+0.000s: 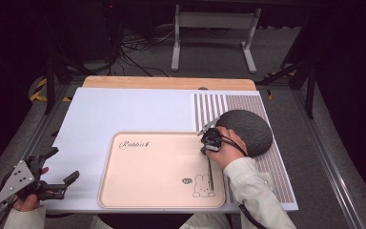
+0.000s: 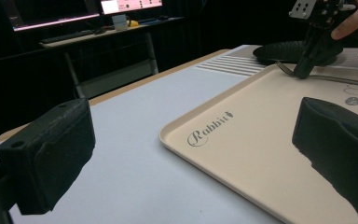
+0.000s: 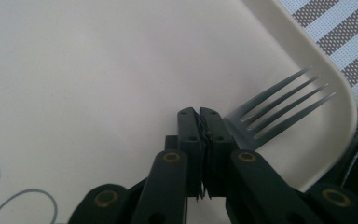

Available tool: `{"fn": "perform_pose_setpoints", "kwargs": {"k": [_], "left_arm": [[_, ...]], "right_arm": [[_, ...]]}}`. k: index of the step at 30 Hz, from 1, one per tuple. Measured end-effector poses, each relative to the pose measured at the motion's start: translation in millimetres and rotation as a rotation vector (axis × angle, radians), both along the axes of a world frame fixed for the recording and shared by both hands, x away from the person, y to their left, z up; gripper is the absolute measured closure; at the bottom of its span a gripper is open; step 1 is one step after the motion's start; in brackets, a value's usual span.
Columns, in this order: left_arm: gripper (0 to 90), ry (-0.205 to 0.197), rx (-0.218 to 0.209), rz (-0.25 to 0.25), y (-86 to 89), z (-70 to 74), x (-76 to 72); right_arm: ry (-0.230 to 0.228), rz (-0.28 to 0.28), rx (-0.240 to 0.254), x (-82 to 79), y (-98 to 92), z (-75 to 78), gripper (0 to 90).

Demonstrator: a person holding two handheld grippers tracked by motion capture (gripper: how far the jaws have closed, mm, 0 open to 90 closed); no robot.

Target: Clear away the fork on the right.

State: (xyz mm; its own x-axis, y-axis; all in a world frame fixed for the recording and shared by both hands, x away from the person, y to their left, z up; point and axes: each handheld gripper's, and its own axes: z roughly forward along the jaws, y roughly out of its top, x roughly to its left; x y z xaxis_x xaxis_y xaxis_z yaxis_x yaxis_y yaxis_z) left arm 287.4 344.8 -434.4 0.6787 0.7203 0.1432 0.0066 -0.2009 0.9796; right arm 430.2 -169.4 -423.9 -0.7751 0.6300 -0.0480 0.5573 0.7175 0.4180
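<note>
Jaws of the left gripper (image 1: 59,186) gape empty at lower left, beside the beige rabbit-printed plastic tray (image 1: 138,191). Right of centre, the right gripper (image 1: 204,149) pinches a slim metal fork (image 3: 279,105) lying on the tray, a dark ribbed dome (image 1: 248,131) close behind.

Readable text: "Rabbit" in dark script — on the beige rectangular plastic tray (image 1: 124,191), upper left corner, also legible in left gripper view (image 2: 242,158). Small round mark by the rabbit drawing — illegible.
</note>
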Motion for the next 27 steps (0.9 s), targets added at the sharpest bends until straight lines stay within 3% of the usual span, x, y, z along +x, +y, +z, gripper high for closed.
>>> {"fn": "perform_pose_setpoints", "kwargs": {"k": [3,11,18,27], "left_arm": [[0.0,0.003,0.008,0.000,0.5,0.2,0.4],[0.1,0.004,0.007,0.000,0.2,-0.2,0.3],[0.1,0.005,0.004,0.001,-0.3,-0.7,0.7],[0.0,0.009,0.002,0.002,-1.3,-1.0,0.6]], "right_arm": [[-0.013,0.004,0.030,-1.1,-1.1,2.2,81.6],[-0.113,0.033,0.095,-8.1,-7.3,25.8,61.4],[-0.169,0.048,0.134,-20.2,-16.8,49.3,53.3],[-0.201,0.032,0.188,-31.9,-29.6,62.3,47.4]]}}
